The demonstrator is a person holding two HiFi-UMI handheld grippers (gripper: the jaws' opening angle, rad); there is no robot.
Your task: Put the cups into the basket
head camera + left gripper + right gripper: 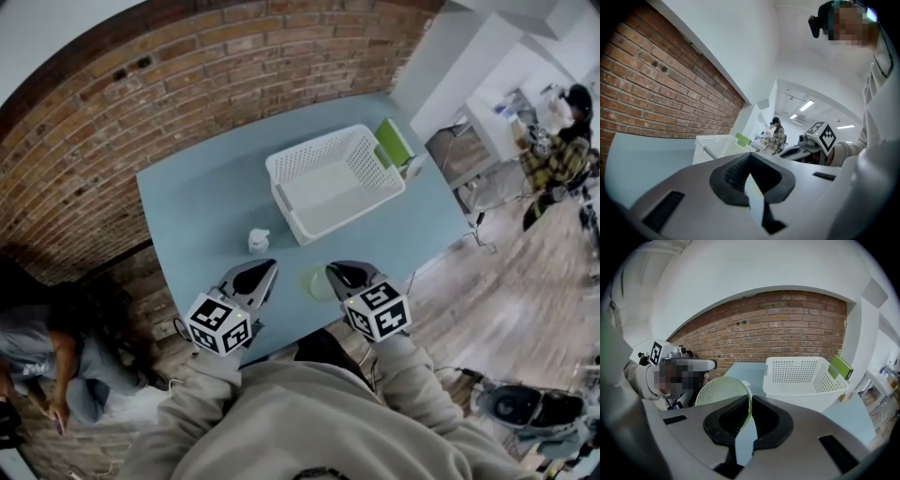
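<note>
The right gripper point(748, 403) pinches the wall of a translucent light-green cup point(718, 391) between narrowly set jaws, holding it over the blue table point(202, 202), near the white perforated basket point(281, 171). The left gripper point(255, 274) has its jaws drawn together, empty. A small white cup point(258, 241) stands on the table just beside the basket.
</note>
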